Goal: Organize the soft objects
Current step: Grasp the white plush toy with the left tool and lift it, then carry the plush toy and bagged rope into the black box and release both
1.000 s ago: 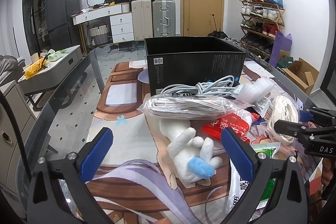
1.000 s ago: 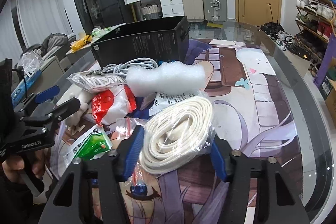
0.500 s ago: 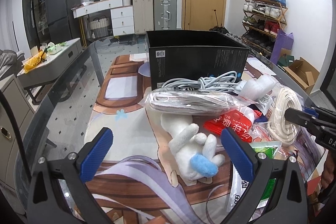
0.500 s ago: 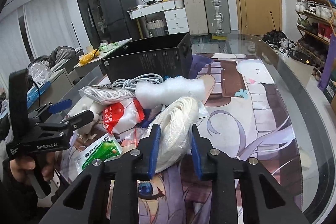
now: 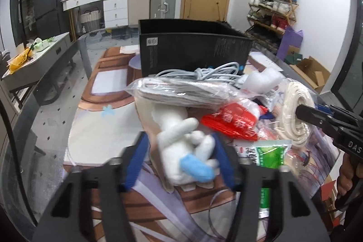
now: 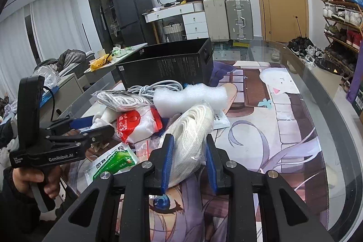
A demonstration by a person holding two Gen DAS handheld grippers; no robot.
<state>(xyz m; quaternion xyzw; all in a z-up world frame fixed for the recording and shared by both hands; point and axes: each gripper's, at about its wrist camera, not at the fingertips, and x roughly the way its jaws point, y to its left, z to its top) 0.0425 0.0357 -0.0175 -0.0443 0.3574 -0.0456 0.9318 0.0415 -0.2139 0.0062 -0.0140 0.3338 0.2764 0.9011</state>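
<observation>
Plush toy [image 5: 181,149], white with a blue tip: lying on the printed mat at the near end of the table [image 6: 335,124], between the blue pads of the left tongs [image 5: 179,160], whose jaws have just been closing around it; the picture is blurred there, but the pads are standing against its sides

Rope coil [image 6: 192,142], cream, in a clear bag: sitting tilted near the middle of the pile, squeezed between the pads of the right tongs [image 6: 189,162], which are gripping it after just closing in

Bagged cords [image 5: 181,92], grey-white, in a clear bag: resting across the top of the plush toy's far end

Loose cable bundle [image 5: 211,72], pale grey: lying behind the bagged cords, against the black box

Foam piece [image 6: 190,99], white: lying just behind the rope coil

Red and white packet [image 6: 138,124]: sitting between the plush toy and the rope coil

Green packet [image 6: 113,162]: lying flat at the near edge of the pile, beside the right tongs

Black box [image 5: 192,49], open on top: standing at the far side of the pile

Hand [image 6: 34,180]: gripping the handle of the left tongs at the left edge of the right wrist view
</observation>
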